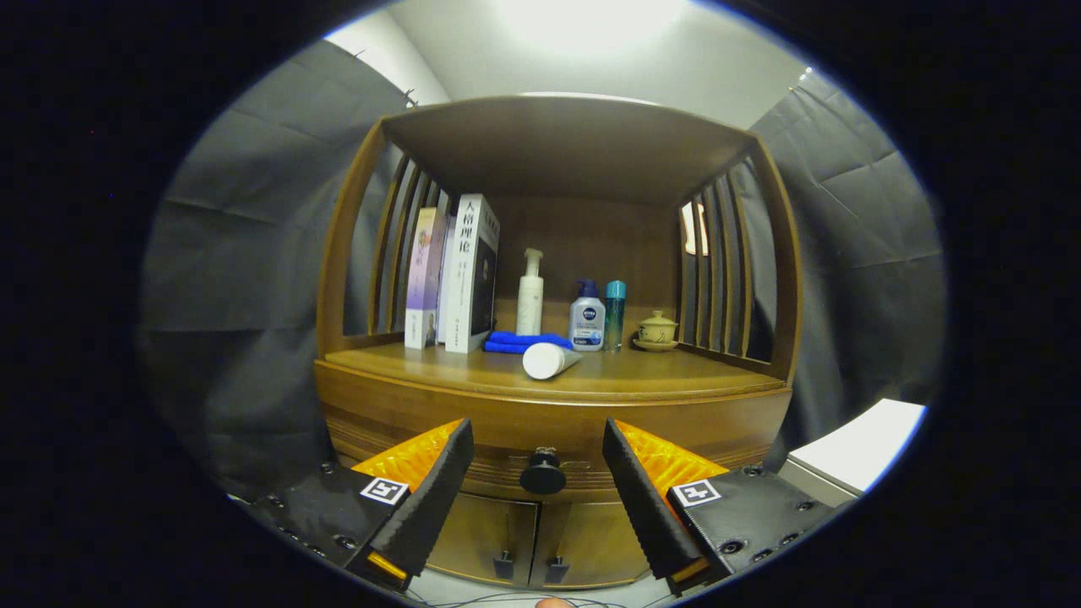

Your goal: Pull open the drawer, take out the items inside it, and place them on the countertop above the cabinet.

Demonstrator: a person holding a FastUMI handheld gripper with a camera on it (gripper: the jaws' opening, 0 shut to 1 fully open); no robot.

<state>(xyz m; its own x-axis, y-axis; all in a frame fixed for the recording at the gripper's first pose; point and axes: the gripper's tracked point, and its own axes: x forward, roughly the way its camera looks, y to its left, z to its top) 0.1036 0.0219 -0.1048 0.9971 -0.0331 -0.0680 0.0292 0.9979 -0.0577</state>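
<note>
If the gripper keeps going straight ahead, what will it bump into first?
Probably the dark round drawer knob. It sits right in the gap between the open gripper fingers, on the closed drawer front. How far off it is, the picture can't say.

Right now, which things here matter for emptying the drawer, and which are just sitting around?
For the job: drawer knob, between the open jaws of the gripper; drawer front; countertop.

Just lying about: books, pump bottle, blue cloth, white tube, lidded cup.
</note>
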